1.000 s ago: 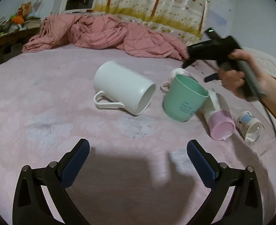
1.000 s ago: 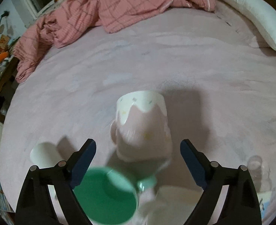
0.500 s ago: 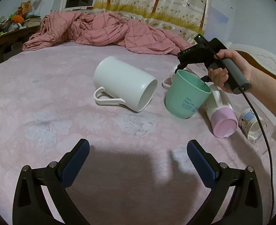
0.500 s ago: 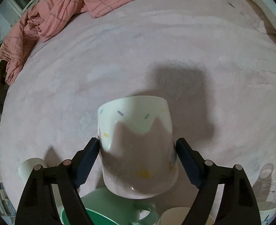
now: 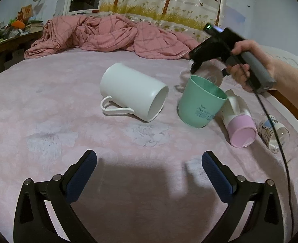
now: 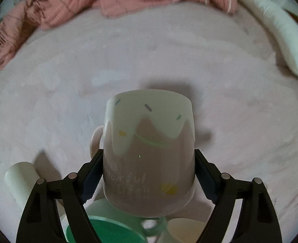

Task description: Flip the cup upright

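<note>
My right gripper (image 6: 149, 174) is shut on a pink mug with white drip glaze and sprinkles (image 6: 149, 154), one finger on each side of its body. The mug's rim end points away from me over the pink bed cover (image 6: 149, 60), and its handle sticks out left. In the left wrist view the same mug (image 5: 209, 74) shows blurred behind the green cup, under the hand-held right gripper (image 5: 195, 66). My left gripper (image 5: 149, 170) is open and empty, low over the cover in front of the cups.
A tall white mug (image 5: 132, 94) lies on its side. A green cup (image 5: 200, 101) stands upright but tilted. A pink-and-white cup (image 5: 240, 125) and a small clear bottle (image 5: 273, 131) lie at right. A crumpled pink blanket (image 5: 108, 34) and a white pillow (image 6: 280, 40) lie behind.
My right gripper has closed from open onto the pink sprinkle mug and begun to raise it. The left gripper has stayed open, its view shifting slightly.
</note>
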Demonstrator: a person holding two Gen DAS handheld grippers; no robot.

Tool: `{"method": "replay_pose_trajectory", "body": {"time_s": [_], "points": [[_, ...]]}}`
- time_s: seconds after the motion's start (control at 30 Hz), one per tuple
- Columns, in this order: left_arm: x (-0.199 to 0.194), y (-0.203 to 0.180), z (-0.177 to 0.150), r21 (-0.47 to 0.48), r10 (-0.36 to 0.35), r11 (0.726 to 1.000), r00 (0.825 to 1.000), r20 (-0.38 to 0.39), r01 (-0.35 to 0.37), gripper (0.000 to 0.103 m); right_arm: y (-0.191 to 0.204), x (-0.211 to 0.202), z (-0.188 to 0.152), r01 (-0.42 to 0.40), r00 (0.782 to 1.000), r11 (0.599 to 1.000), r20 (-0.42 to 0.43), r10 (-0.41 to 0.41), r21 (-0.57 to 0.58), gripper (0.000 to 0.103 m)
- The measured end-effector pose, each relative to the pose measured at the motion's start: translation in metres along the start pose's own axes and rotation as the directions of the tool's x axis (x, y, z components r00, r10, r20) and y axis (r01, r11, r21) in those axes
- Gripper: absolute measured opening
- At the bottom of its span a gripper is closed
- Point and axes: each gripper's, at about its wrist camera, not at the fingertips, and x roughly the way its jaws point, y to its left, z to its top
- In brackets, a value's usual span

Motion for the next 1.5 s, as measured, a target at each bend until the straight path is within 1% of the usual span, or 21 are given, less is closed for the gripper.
{"method": "replay_pose_trajectory", "body": {"time_s": [0.07, 0.13, 0.23, 0.33, 0.4, 0.43, 0.47, 0.53, 0.57, 0.63, 0.67, 0.73, 0.8, 0.83, 0.97, 1.03, 1.17, 1.2, 1.3, 1.4, 1.5], "points": [[0.000, -0.001, 0.001, 0.004, 0.003, 1.000, 1.000, 0.002, -0.003, 0.103, -0.005, -0.024, -0.005, -0.021, 0.998, 1.000, 0.060, 0.022, -0.004, 0.085], [0.000, -0.001, 0.001, 0.002, 0.005, 1.000, 1.000, 0.000, -0.005, 0.103, -0.011, -0.047, -0.012, -0.029, 0.995, 0.999, 0.100, 0.031, -0.021, 0.085], [-0.010, -0.001, 0.004, -0.001, 0.010, 1.000, 1.000, 0.025, -0.010, 0.103, -0.024, -0.083, -0.026, -0.033, 0.991, 0.999, 0.132, 0.036, -0.026, 0.085], [-0.028, -0.002, 0.004, -0.010, -0.013, 1.000, 1.000, 0.023, 0.013, 0.103, -0.042, -0.130, -0.048, -0.071, 0.986, 0.996, 0.149, 0.077, -0.047, 0.085], [-0.043, -0.003, 0.001, -0.040, -0.012, 0.999, 1.000, 0.012, 0.012, 0.103, -0.044, -0.162, -0.076, -0.060, 0.989, 0.995, 0.130, 0.070, -0.077, 0.085], [-0.054, -0.004, -0.001, -0.058, -0.035, 0.998, 0.999, 0.012, 0.036, 0.103, -0.047, -0.175, -0.094, -0.064, 0.988, 0.994, 0.137, 0.076, -0.090, 0.085], [-0.062, -0.006, -0.003, -0.062, -0.056, 0.996, 0.998, 0.012, 0.056, 0.103, -0.047, -0.186, -0.110, -0.077, 0.985, 0.991, 0.143, 0.092, -0.107, 0.085], [-0.081, -0.013, -0.005, -0.048, -0.053, 0.997, 0.998, 0.021, 0.054, 0.103, -0.052, -0.199, -0.148, -0.103, 0.984, 0.987, 0.131, 0.119, -0.125, 0.085], [-0.092, -0.018, -0.006, -0.032, -0.052, 0.998, 0.998, 0.033, 0.053, 0.103, -0.057, -0.201, -0.161, -0.111, 0.985, 0.986, 0.120, 0.126, -0.125, 0.085], [-0.110, -0.026, -0.010, -0.003, -0.054, 0.999, 0.997, 0.060, 0.055, 0.103, -0.056, -0.206, -0.205, -0.135, 0.986, 0.983, 0.084, 0.146, -0.126, 0.085], [-0.117, -0.029, -0.013, 0.004, -0.055, 0.999, 0.996, 0.070, 0.055, 0.103, -0.056, -0.207, -0.219, -0.148, 0.984, 0.981, 0.081, 0.158, -0.125, 0.085], [-0.126, -0.032, -0.018, 0.009, -0.066, 0.998, 0.995, 0.073, 0.065, 0.103, -0.057, -0.206, -0.253, -0.178, 0.981, 0.978, 0.064, 0.186, -0.112, 0.085], [-0.128, -0.031, -0.024, -0.003, -0.079, 0.997, 0.995, 0.054, 0.079, 0.103, -0.060, -0.204, -0.279, -0.214, 0.974, 0.973, 0.049, 0.219, -0.088, 0.085], [-0.127, -0.029, -0.027, -0.006, -0.077, 0.997, 0.996, 0.046, 0.078, 0.103, -0.063, -0.199, -0.285, -0.229, 0.972, 0.970, 0.045, 0.232, -0.079, 0.085], [-0.123, -0.024, -0.033, 0.005, -0.035, 0.999, 0.998, 0.042, 0.035, 0.103, -0.077, -0.179, -0.321, -0.288, 0.957, 0.957, 0.019, 0.288, -0.023, 0.085], [-0.121, -0.021, -0.035, 0.009, -0.028, 1.000, 0.998, 0.047, 0.027, 0.103, -0.079, -0.164, -0.333, -0.289, 0.957, 0.957, 0.007, 0.289, -0.007, 0.085], [-0.113, -0.017, -0.039, 0.016, -0.001, 1.000, 0.999, 0.041, 0.000, 0.103, -0.074, -0.143, -0.348, -0.246, 0.969, 0.968, 0.027, 0.247, -0.044, 0.085], [-0.110, -0.016, -0.041, 0.014, -0.001, 1.000, 0.999, 0.033, 0.000, 0.103, -0.074, -0.138, -0.349, -0.256, 0.966, 0.966, 0.024, 0.257, -0.040, 0.085], [-0.102, -0.010, -0.045, -0.019, -0.018, 1.000, 1.000, -0.007, 0.018, 0.103, -0.068, -0.124, -0.347, -0.328, 0.945, 0.945, 0.010, 0.328, -0.017, 0.085], [-0.098, -0.011, -0.048, -0.018, -0.013, 1.000, 1.000, -0.016, 0.013, 0.103, -0.064, -0.118, -0.349, -0.332, 0.942, 0.943, 0.028, 0.333, -0.030, 0.086], [-0.106, -0.017, -0.048, 0.012, -0.010, 1.000, 1.000, 0.014, 0.010, 0.103, -0.061, -0.113, -0.354, -0.336, 0.940, 0.941, 0.051, 0.339, -0.047, 0.086]]}}
